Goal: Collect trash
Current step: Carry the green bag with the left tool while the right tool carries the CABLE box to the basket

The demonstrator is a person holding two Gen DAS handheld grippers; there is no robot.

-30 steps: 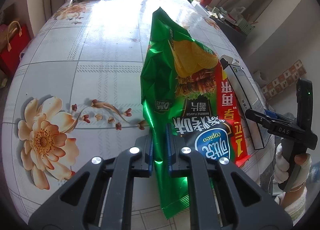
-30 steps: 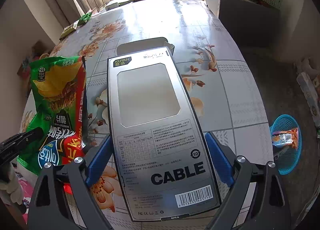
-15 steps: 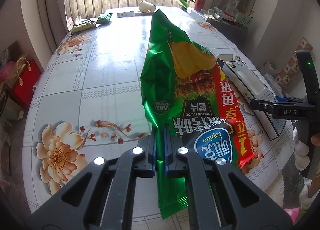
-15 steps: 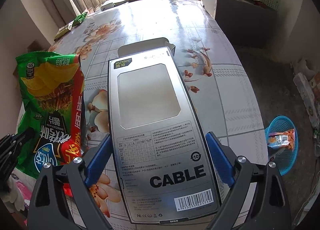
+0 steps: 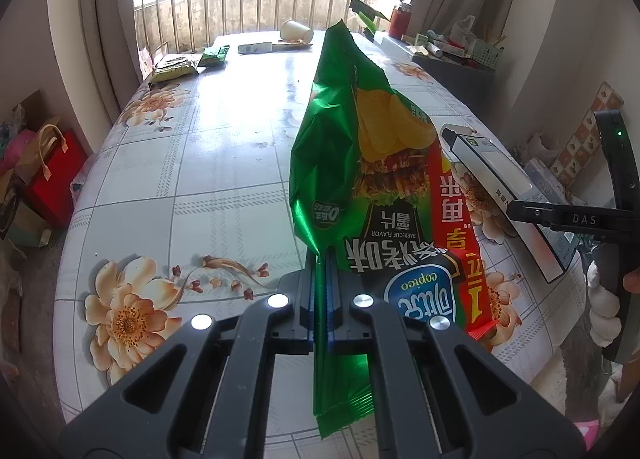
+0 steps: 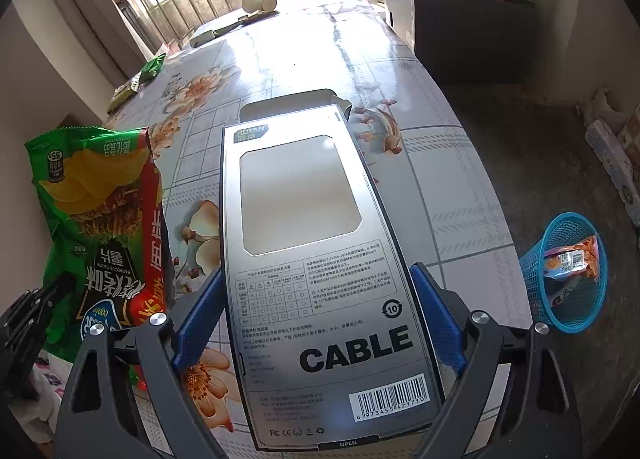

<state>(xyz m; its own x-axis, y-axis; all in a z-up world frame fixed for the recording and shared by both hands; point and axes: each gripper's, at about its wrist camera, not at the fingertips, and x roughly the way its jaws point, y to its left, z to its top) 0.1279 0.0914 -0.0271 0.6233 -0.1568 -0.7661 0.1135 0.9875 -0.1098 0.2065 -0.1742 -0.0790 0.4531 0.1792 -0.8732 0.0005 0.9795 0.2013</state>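
My left gripper point(image 5: 320, 279) is shut on the edge of a green chip bag point(image 5: 360, 163) and holds it upright above the flowered table point(image 5: 208, 163). My right gripper point(image 6: 316, 299) is shut on a grey cable box point(image 6: 316, 259) with an open end flap, held above the table's right part. The chip bag shows at the left of the right wrist view point(image 6: 100, 219). The cable box and right gripper show at the right of the left wrist view point(image 5: 504, 187).
A blue mesh basket point(image 6: 568, 271) with a wrapper inside stands on the floor right of the table. At the table's far end lie a paper cup point(image 5: 296, 32), a flat box point(image 5: 256, 47) and green wrappers point(image 5: 176, 69). Bags point(image 5: 52, 175) stand on the floor left.
Both grippers have lifted with their loads, so the views look further across the table toward the window. The chip bag and cable box stay gripped.
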